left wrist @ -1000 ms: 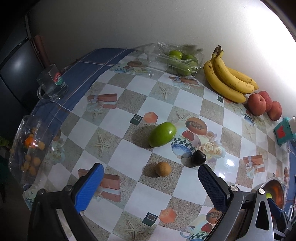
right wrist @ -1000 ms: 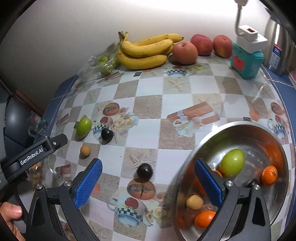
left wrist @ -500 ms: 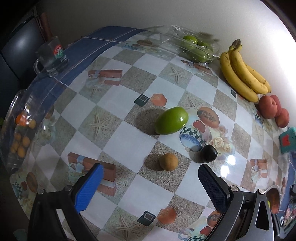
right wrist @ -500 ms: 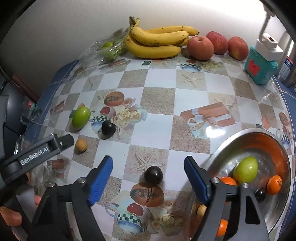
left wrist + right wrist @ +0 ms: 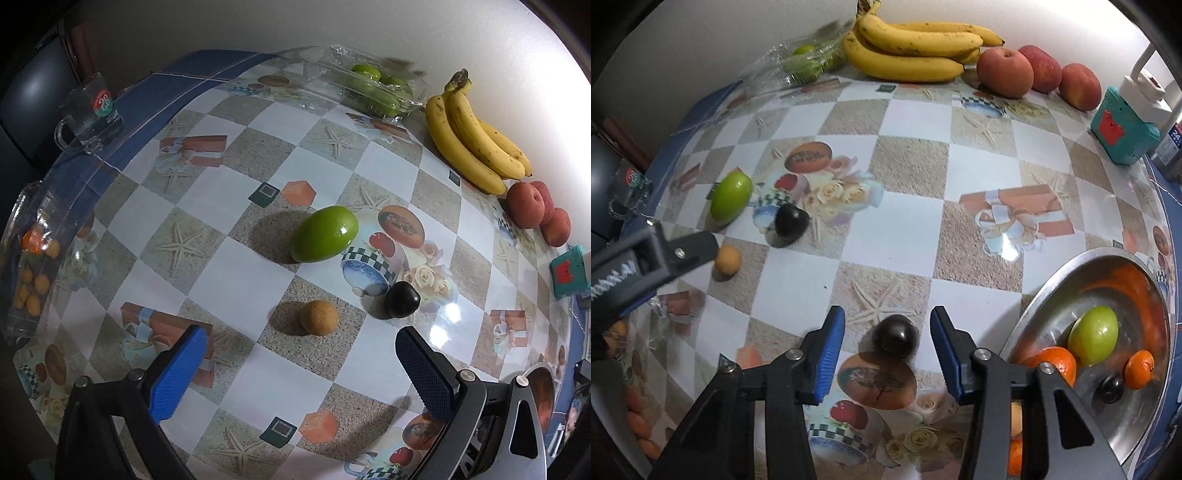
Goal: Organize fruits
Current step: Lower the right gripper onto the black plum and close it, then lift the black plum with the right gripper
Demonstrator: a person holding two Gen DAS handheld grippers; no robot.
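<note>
Two tools work over a desk (image 5: 912,206) covered in glossy checked oilcloth, its grainy sand-coloured and white squares printed with starfish, gift boxes and cups. The right tool (image 5: 887,334) has its ribbed blue pads closing around a small, smooth, near-black plum (image 5: 894,340) that lies on the cloth between them; a gap shows on each side, so the pads do not press it. Just to its right stands a polished steel bowl (image 5: 1052,288), tilted in the view, with a glossy green oval fruit, orange citrus and another dark plum inside. The left tool (image 5: 300,363) hangs with its blue pads spread wide and nothing between them, above a small, matte, tan round fruit (image 5: 319,317). Near that lie a shiny green oval mango (image 5: 324,234) and a second dark plum (image 5: 402,299), each apart from the others. Along the wall rest a curved bunch of speckled yellow bananas (image 5: 916,48), three dull red apples (image 5: 1034,72) and a crinkled clear plastic tray (image 5: 369,88) of green fruit. A clear glass mug (image 5: 88,114) stands at the far left desk edge.
</note>
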